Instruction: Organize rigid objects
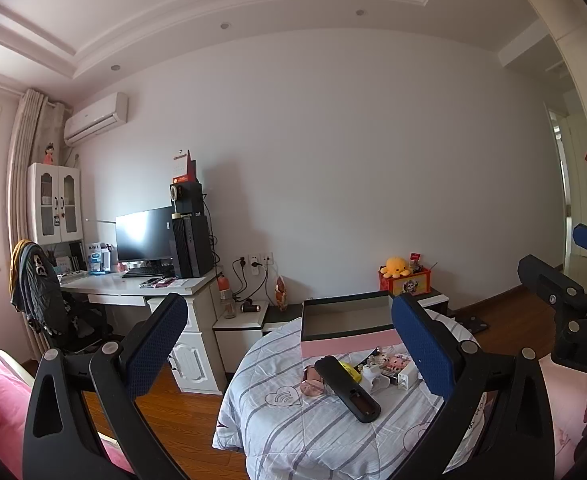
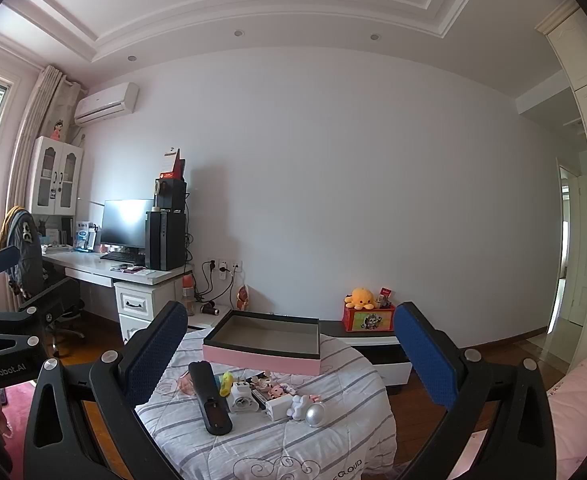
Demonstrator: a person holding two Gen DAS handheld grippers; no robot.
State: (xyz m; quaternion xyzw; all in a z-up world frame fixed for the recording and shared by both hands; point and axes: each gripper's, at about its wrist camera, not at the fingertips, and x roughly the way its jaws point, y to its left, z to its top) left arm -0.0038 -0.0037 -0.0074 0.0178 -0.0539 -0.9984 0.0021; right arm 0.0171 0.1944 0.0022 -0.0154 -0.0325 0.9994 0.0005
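Both the left gripper (image 1: pixel 289 344) and the right gripper (image 2: pixel 289 354) are held level, jaws spread wide, nothing grasped. On the striped quilted surface (image 2: pixel 293 440), a black remote control (image 2: pixel 209 398) lies at nine o'clock of the small clutter; an open pink-sided box (image 2: pixel 265 342) sits at twelve o'clock.
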